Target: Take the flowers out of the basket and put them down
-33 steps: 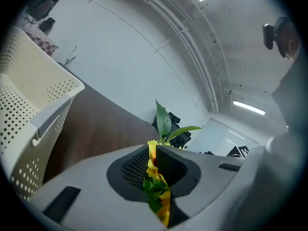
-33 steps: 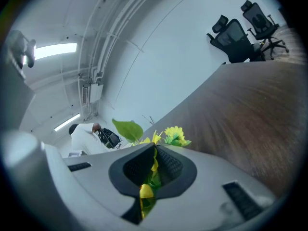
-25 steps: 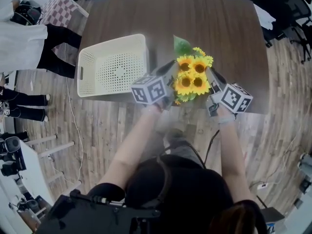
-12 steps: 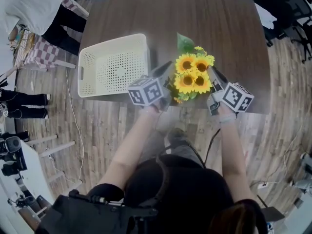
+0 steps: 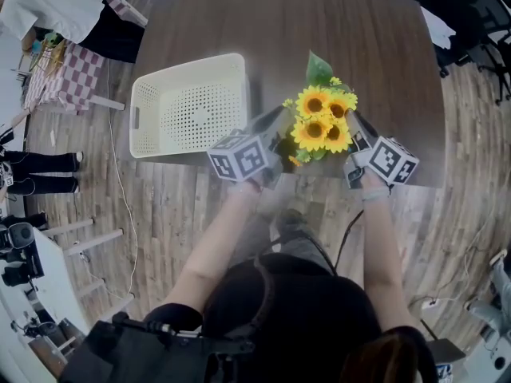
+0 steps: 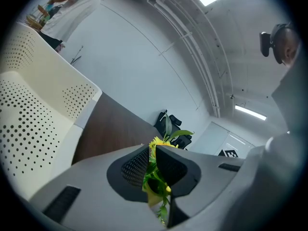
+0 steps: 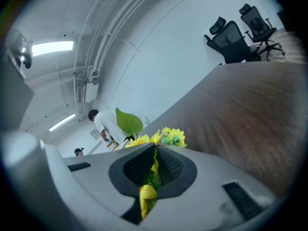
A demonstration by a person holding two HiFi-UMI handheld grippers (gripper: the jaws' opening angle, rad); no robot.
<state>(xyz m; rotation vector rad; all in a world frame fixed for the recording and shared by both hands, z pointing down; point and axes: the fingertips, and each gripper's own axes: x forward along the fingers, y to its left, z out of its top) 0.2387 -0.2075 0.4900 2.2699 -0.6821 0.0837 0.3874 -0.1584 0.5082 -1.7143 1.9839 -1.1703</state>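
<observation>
- Between the two sets of fingers, in the head view, the flowers (image 5: 322, 122) hang over the table (image 5: 335, 30). The left gripper (image 5: 279, 128) is at one side of the bunch and the right gripper (image 5: 357, 128) at the other. The basket (image 5: 188, 106) lies well off to the left of the left fingers, with nothing in it.
- The bunch looks light and floppy. Its heads are soft and easily crushed and its stems are thin enough to slip, so the low stems are probably the best place to take hold.
- In the left gripper view, the jaws are clamped on green stems and a yellow scrap, with only a narrow gap between them. The basket wall rises to the left of the fingers. Bare tabletop runs ahead.
- In the right gripper view, the jaws are almost together, pinching a thin stem and petal. A leaf (image 7: 129, 121) stands above the fingertips. Open tabletop stretches ahead and to the right, and office chairs (image 7: 236, 37) stand far beyond it. Nothing seems to block a set-down there.
</observation>
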